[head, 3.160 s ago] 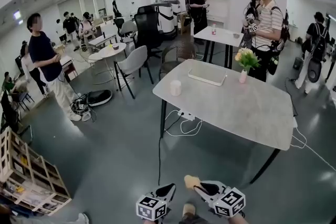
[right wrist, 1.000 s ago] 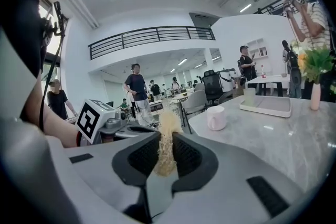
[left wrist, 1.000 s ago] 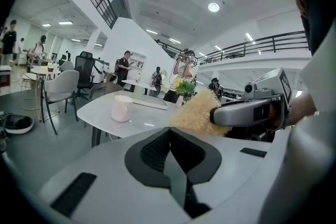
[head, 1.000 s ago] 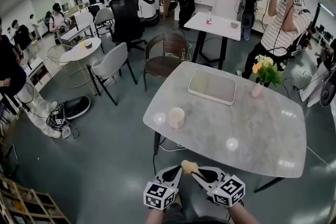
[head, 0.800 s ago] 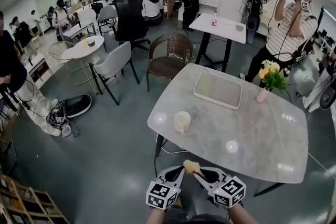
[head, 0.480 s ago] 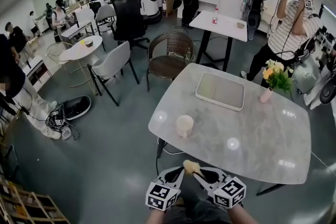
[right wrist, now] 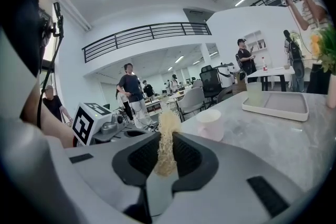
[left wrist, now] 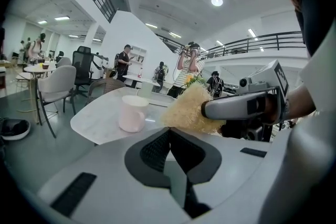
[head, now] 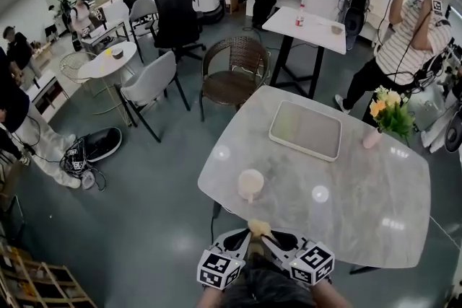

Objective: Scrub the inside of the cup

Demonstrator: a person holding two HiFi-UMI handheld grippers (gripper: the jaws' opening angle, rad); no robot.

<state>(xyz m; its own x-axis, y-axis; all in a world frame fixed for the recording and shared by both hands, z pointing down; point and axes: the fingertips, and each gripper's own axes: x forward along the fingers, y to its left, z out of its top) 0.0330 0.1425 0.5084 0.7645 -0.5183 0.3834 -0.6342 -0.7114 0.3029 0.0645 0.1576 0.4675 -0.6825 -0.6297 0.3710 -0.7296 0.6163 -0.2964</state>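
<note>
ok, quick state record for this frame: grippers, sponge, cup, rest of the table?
left gripper: shut, empty
right gripper: shut on loofah sponge
cup: upright on table, apart from both grippers
tray: beyond the cup, table's far side
flower vase: right of tray
scrubbing: not yet begun

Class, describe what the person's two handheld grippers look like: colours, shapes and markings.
The left gripper and right gripper match. Each has a smooth light grey body that narrows to black, ribbed jaws forming a V, and each carries a white cube printed with black square markers.
</note>
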